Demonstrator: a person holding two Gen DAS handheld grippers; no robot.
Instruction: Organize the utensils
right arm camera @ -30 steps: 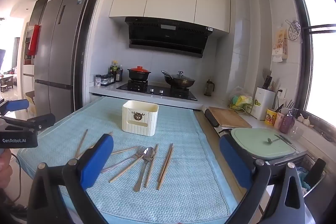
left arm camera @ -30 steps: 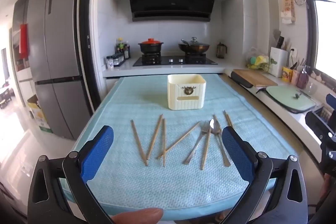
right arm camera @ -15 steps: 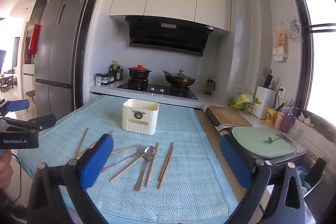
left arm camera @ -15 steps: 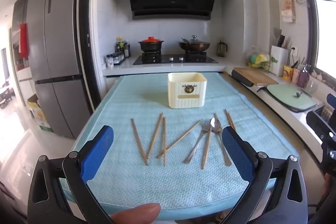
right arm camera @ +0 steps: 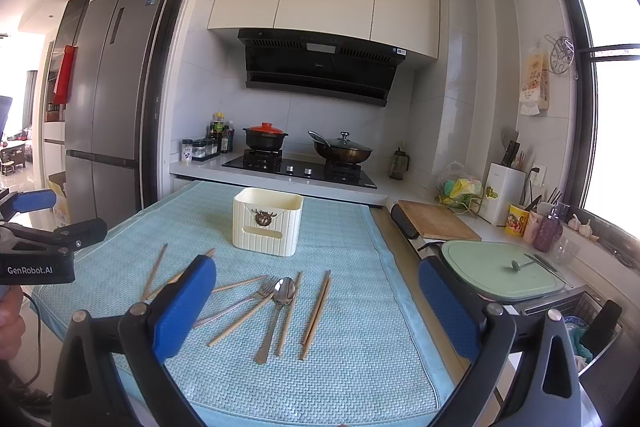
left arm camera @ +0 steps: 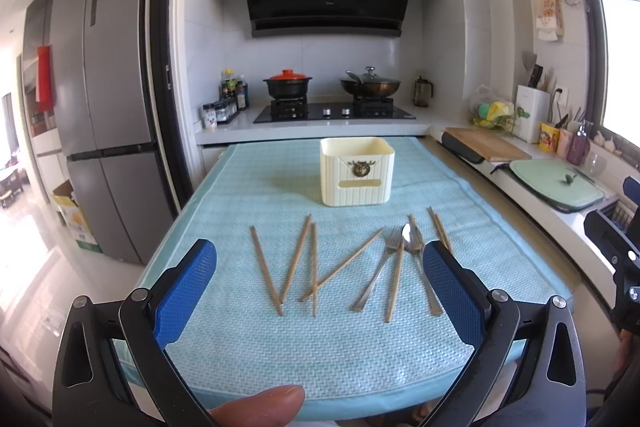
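A cream ribbed utensil holder (left arm camera: 357,171) stands on a light-blue mat (left arm camera: 248,347); it also shows in the right wrist view (right arm camera: 267,220). In front of it lie several wooden chopsticks (left arm camera: 265,269), a metal fork (left arm camera: 380,273) and a metal spoon (left arm camera: 418,263). The spoon (right arm camera: 277,311), fork (right arm camera: 236,303) and a chopstick pair (right arm camera: 316,311) show in the right wrist view. My left gripper (left arm camera: 320,295) is open and empty, above the mat's near edge. My right gripper (right arm camera: 318,311) is open and empty, to the right of the utensils.
Right of the mat runs a counter with a wooden cutting board (right arm camera: 436,223) and a green board (right arm camera: 496,269). A stove with a red-lidded pot (left arm camera: 287,87) and a wok (left arm camera: 370,85) stands behind. A fridge (left arm camera: 104,115) stands left.
Both grippers stay open. The left view has shifted slightly; the holder and utensils appear a little higher in it. Nothing on the mat has moved.
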